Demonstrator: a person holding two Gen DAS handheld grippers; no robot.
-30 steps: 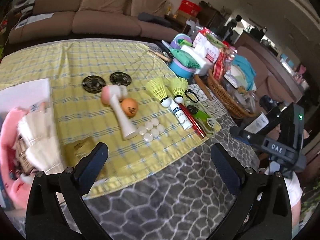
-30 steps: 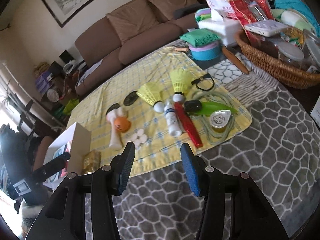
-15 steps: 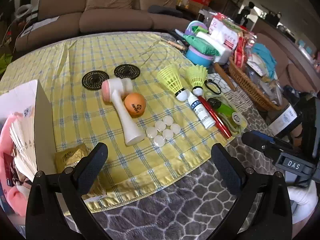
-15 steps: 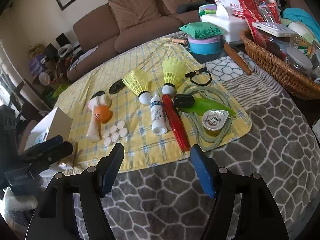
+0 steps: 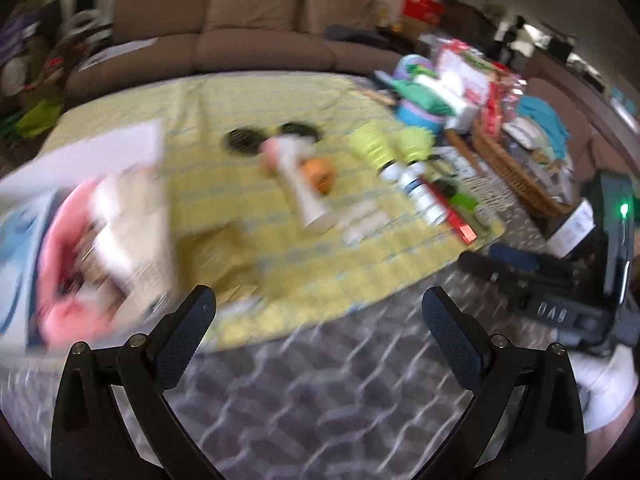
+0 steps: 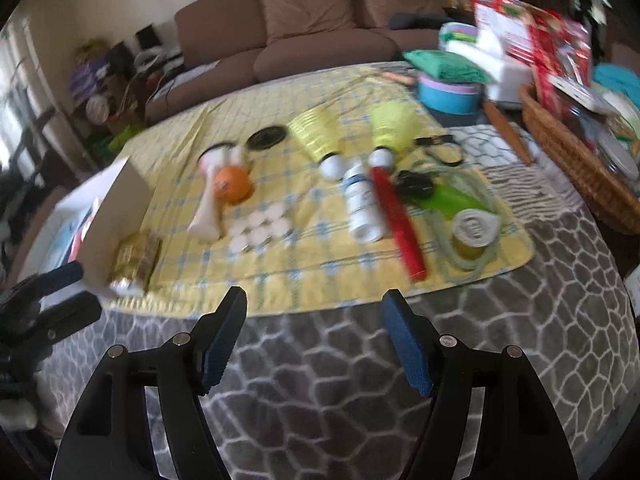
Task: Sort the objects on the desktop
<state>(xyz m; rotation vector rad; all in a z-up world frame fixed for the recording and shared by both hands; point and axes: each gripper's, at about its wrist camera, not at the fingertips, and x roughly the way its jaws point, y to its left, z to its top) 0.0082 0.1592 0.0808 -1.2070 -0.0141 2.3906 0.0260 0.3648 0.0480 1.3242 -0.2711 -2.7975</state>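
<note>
Small objects lie on a yellow checked cloth (image 6: 312,264): an orange ball (image 6: 233,182), a white-handled brush (image 6: 208,208), white discs (image 6: 260,228), two yellow shuttlecocks (image 6: 316,136), a white tube (image 6: 362,204), a red stick (image 6: 396,220) and a gold packet (image 6: 134,258). My right gripper (image 6: 314,308) hangs open over the grey patterned cover, short of the cloth's near edge. My left gripper (image 5: 320,308) is open too, nothing between its fingers, and also appears at the left of the right wrist view (image 6: 60,288). The left wrist view is blurred; the ball (image 5: 320,174) still shows.
A white open box (image 6: 108,208) holding pink and white items (image 5: 76,240) stands at the cloth's left end. A wicker basket (image 6: 576,160) full of packets sits at the right, a blue tub (image 6: 448,94) behind. A brown sofa (image 6: 312,28) runs along the back.
Both views have shifted and blurred with motion. The right gripper's fingers have spread wider and moved closer to the cloth. The left gripper swung, bringing the box nearer its left finger.
</note>
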